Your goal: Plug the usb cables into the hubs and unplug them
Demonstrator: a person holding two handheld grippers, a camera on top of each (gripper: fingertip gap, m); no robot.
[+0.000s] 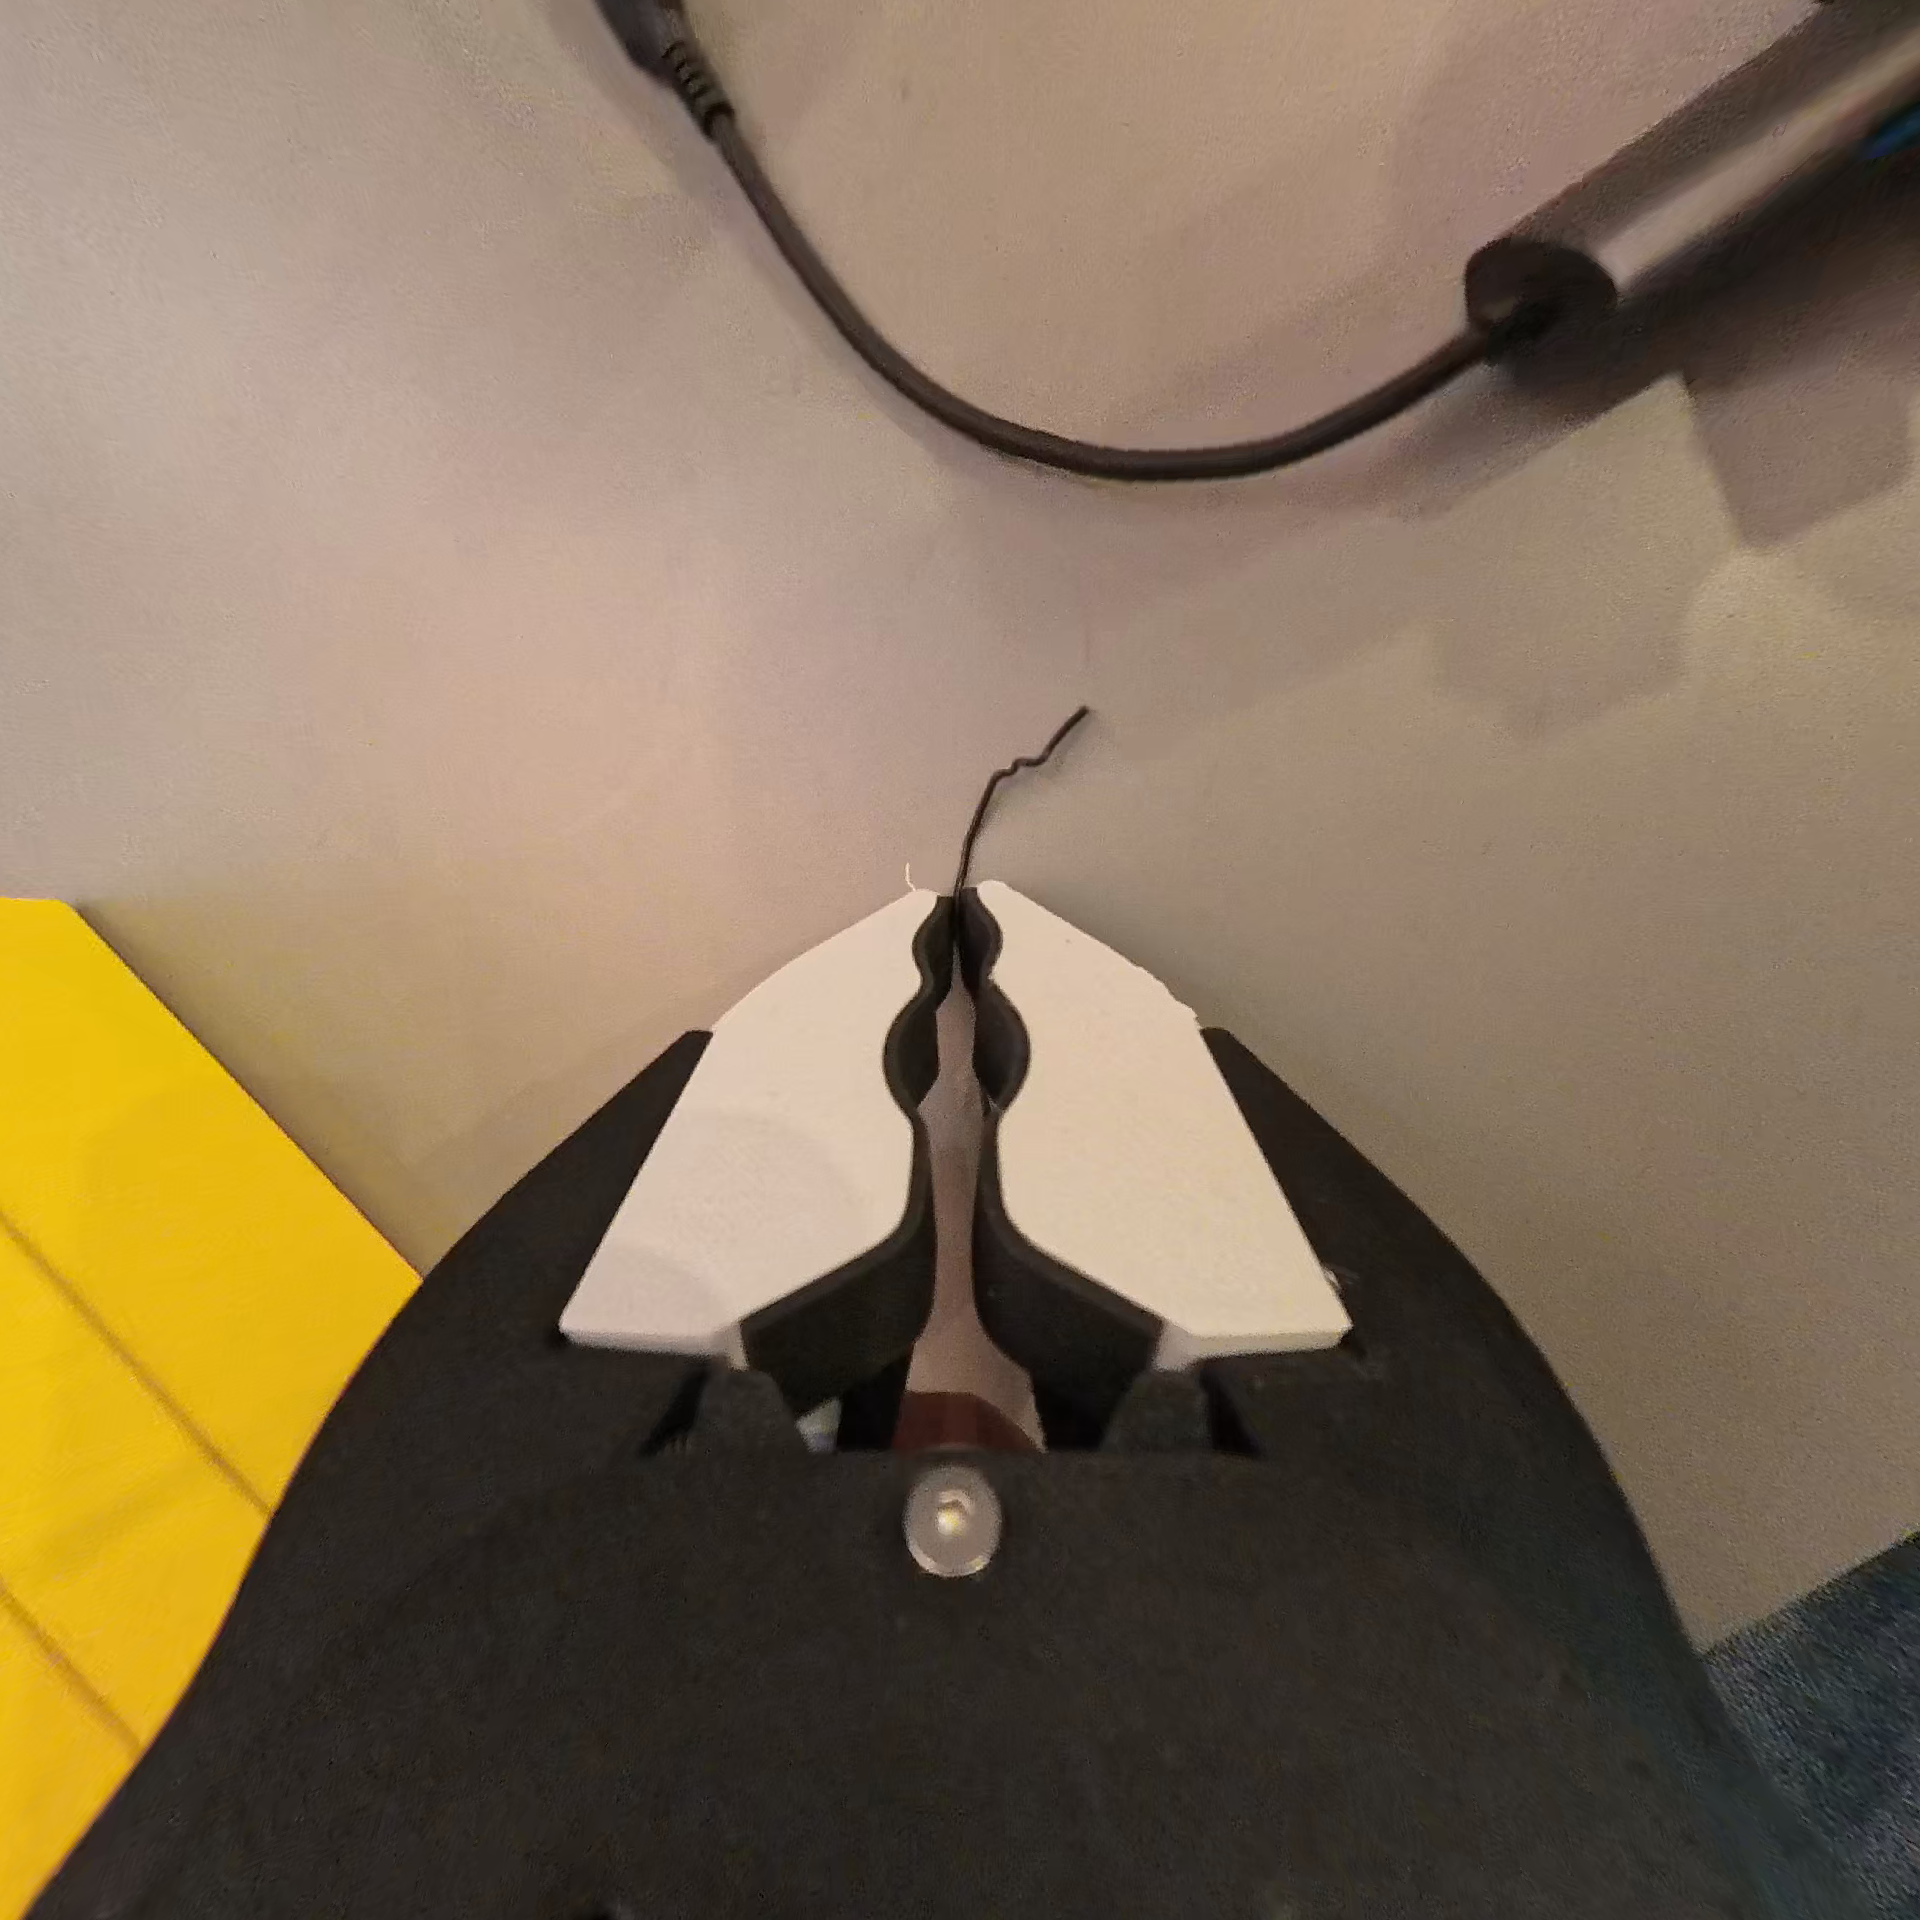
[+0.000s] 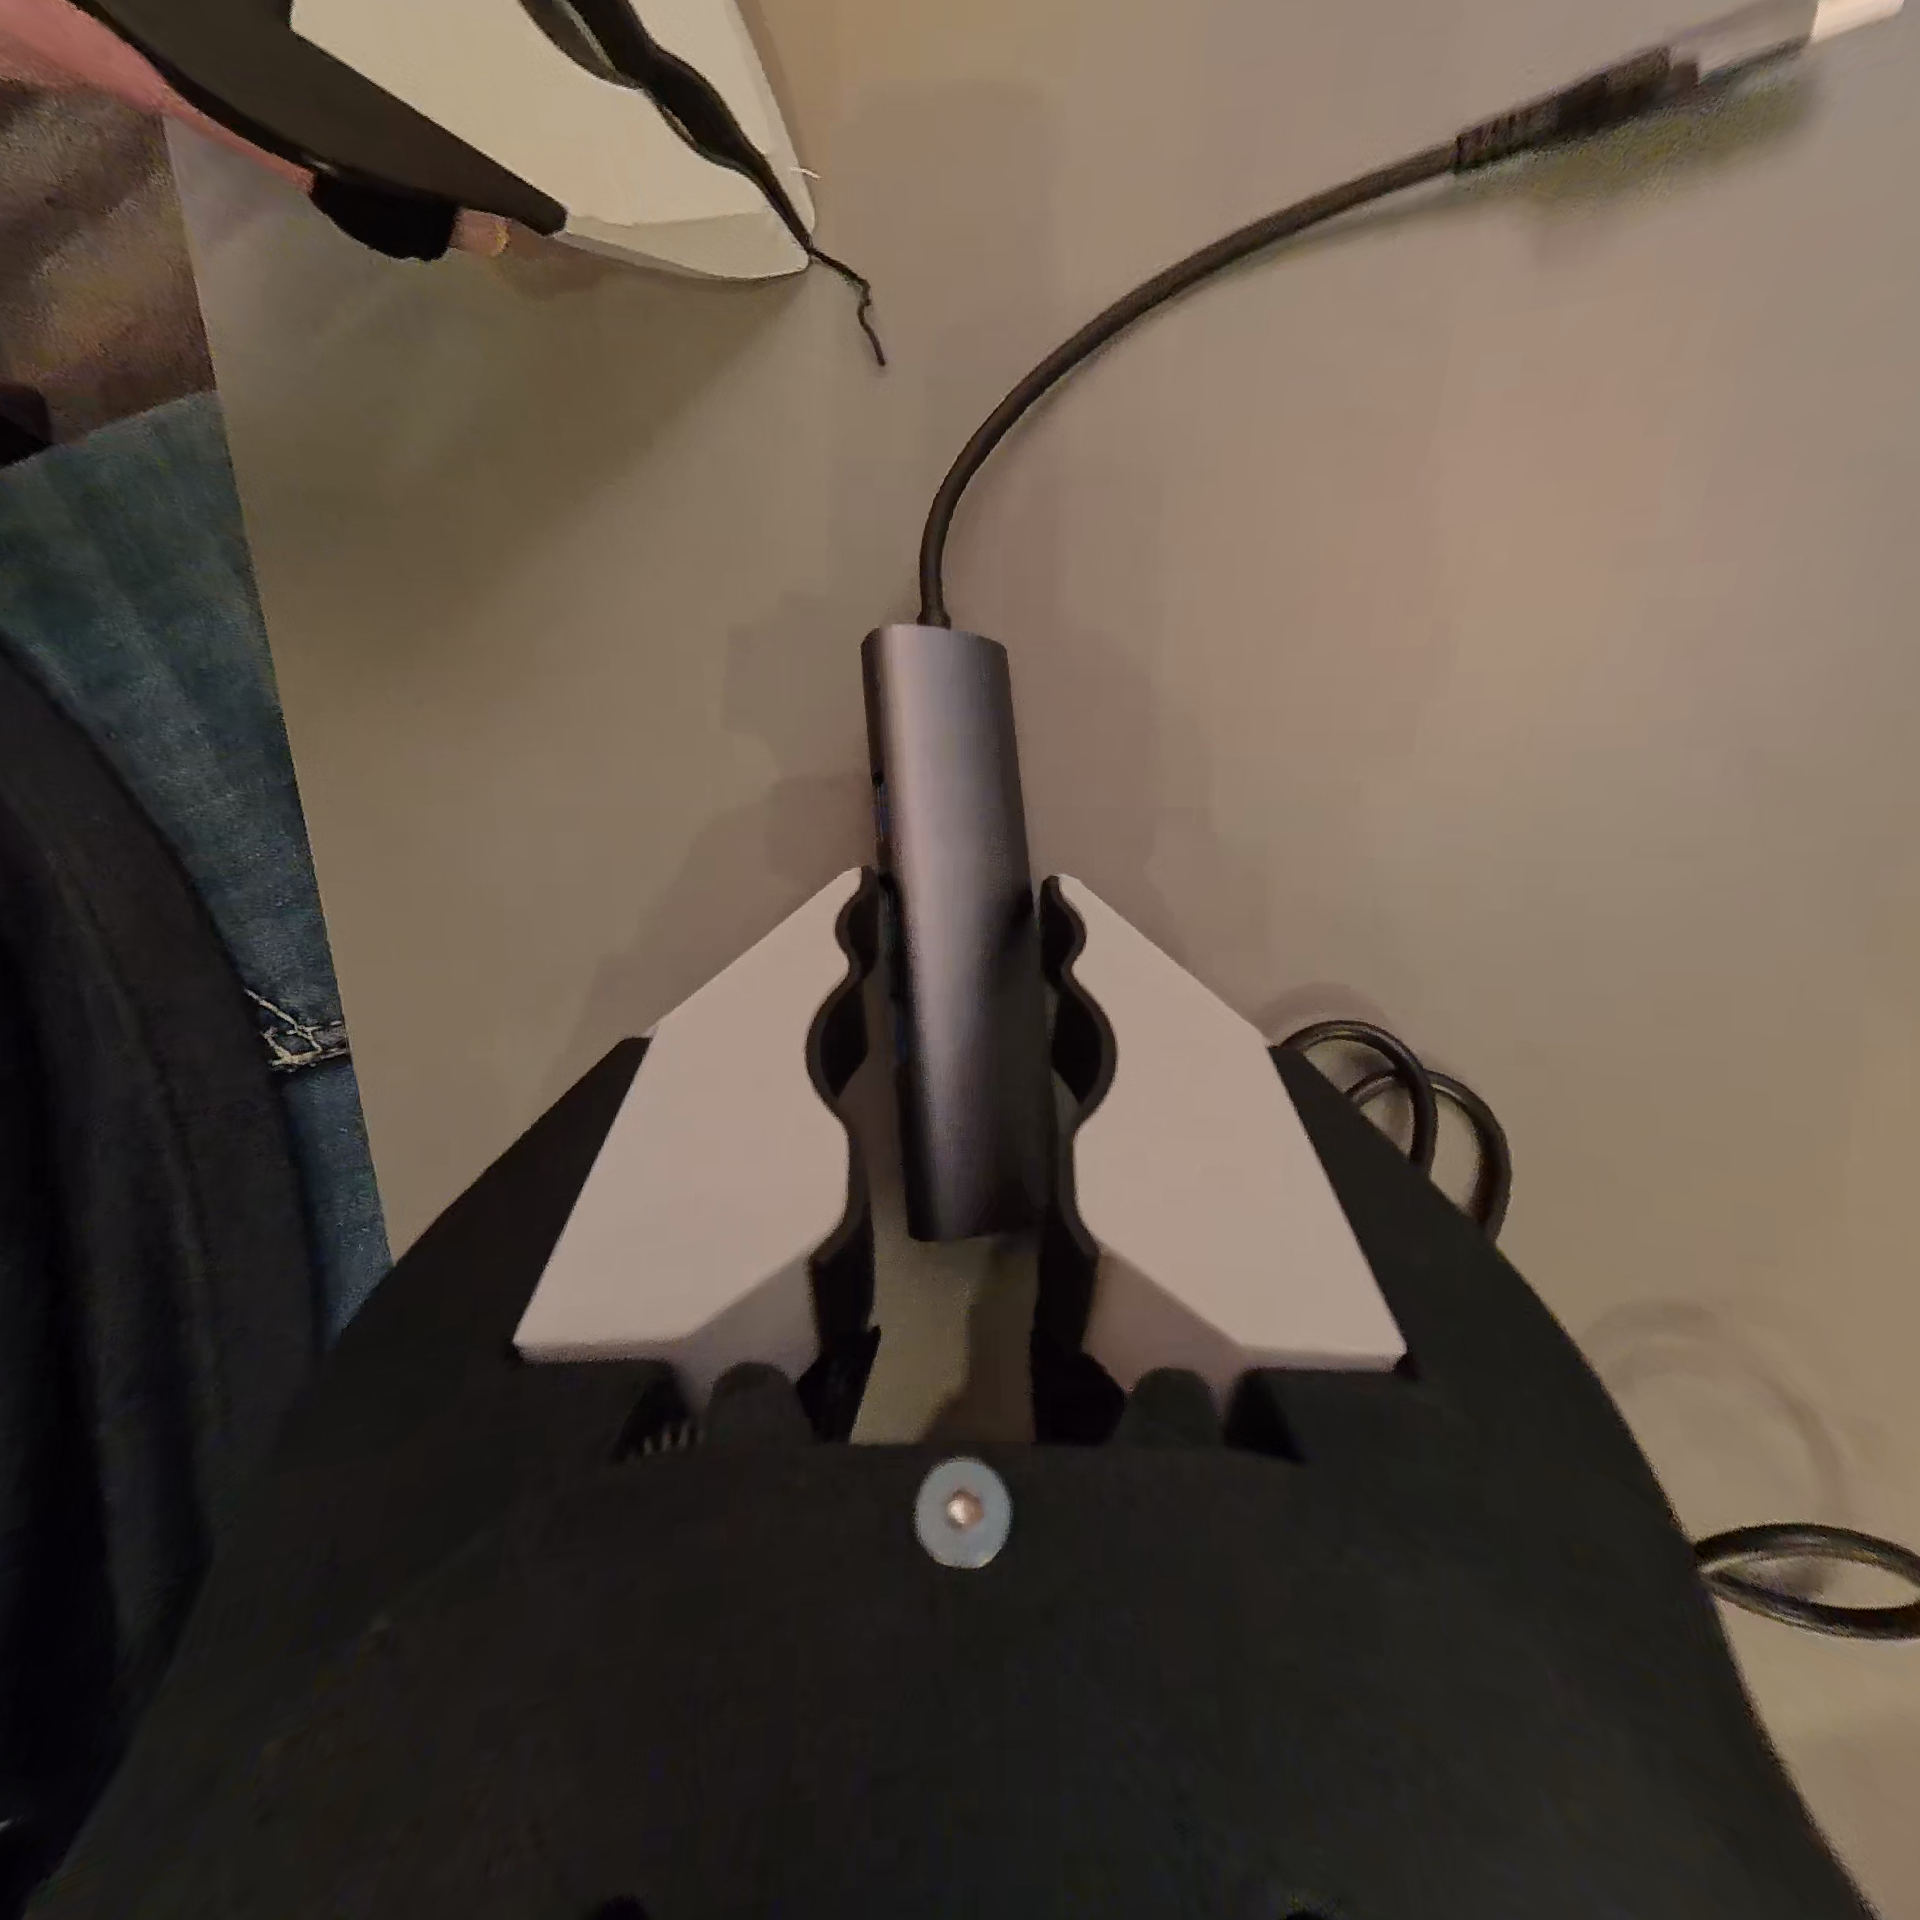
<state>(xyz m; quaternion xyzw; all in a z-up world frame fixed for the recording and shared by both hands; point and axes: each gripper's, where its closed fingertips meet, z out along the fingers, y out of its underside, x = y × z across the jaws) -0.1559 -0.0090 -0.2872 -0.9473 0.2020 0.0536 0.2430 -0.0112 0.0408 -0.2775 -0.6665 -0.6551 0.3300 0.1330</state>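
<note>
A dark grey USB hub (image 2: 951,935) lies on the pale table (image 2: 1455,675), lengthwise between my right gripper's (image 2: 958,888) fingers. The jaws stand apart and a gap shows at the right pad (image 2: 1070,966), so it is open around the hub. The hub's black cable (image 2: 1039,384) curves away to a plug (image 2: 1621,78) at the top right. My left gripper (image 1: 958,899) is shut above the bare table, and a thin black strand (image 1: 997,790) sticks out from between its tips. It also shows in the right wrist view (image 2: 805,244). The left wrist view shows the hub (image 1: 1704,208) and cable (image 1: 1039,426) ahead.
A yellow sheet (image 1: 125,1195) lies at the left. Coiled black cables (image 2: 1434,1112) lie right of my right gripper, and another loop (image 2: 1818,1579) lies lower right. A person's jeans (image 2: 156,675) are beyond the table's left edge. Blue floor (image 1: 1829,1714) shows past the table's edge.
</note>
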